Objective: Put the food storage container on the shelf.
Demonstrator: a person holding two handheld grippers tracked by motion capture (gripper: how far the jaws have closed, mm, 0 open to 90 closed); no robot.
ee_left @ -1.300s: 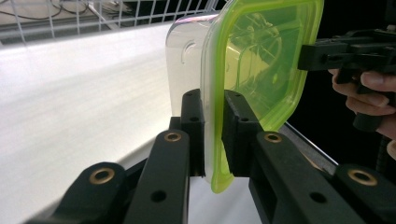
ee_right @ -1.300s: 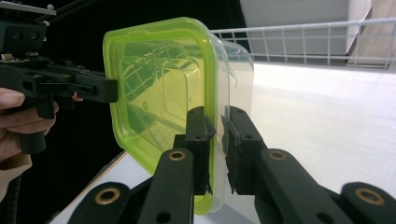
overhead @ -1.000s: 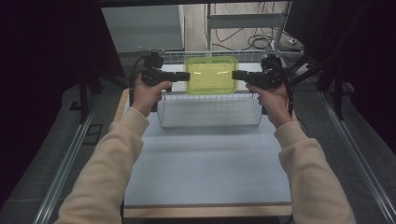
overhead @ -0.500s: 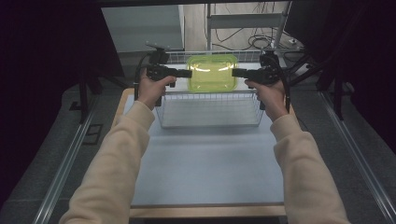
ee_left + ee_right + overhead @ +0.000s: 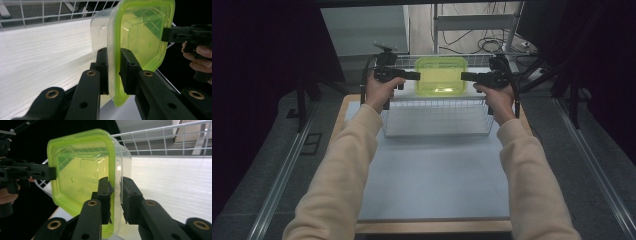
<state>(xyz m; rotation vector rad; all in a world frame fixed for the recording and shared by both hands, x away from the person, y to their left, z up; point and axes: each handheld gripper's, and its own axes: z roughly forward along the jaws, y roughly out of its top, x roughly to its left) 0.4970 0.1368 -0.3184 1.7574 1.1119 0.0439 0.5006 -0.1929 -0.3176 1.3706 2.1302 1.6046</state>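
A clear plastic container with a lime-green lid (image 5: pixel 442 75) is held up on edge over the far part of a wire basket (image 5: pixel 437 117), lid toward the person. My left gripper (image 5: pixel 418 76) pinches its left rim and my right gripper (image 5: pixel 463 76) its right rim. In the left gripper view the container (image 5: pixel 140 32) sits between the jaws of my left gripper (image 5: pixel 114 53), pads against the lid and the clear wall. The right gripper view shows the container (image 5: pixel 82 175) the same way in my right gripper (image 5: pixel 115 182). Both pairs of jaws have just been opening slightly, with the rim still between them.
The basket stands at the far end of a pale mat (image 5: pixel 437 175) on a wooden table. Its white floor (image 5: pixel 45 55) lies under the container, with a wire wall (image 5: pixel 170 140) behind. Dark curtains flank the table; a metal stand and cables (image 5: pixel 482 40) are beyond.
Both hands have carried the container a little farther from the person, over the back of the basket. It is still gripped at both ends.
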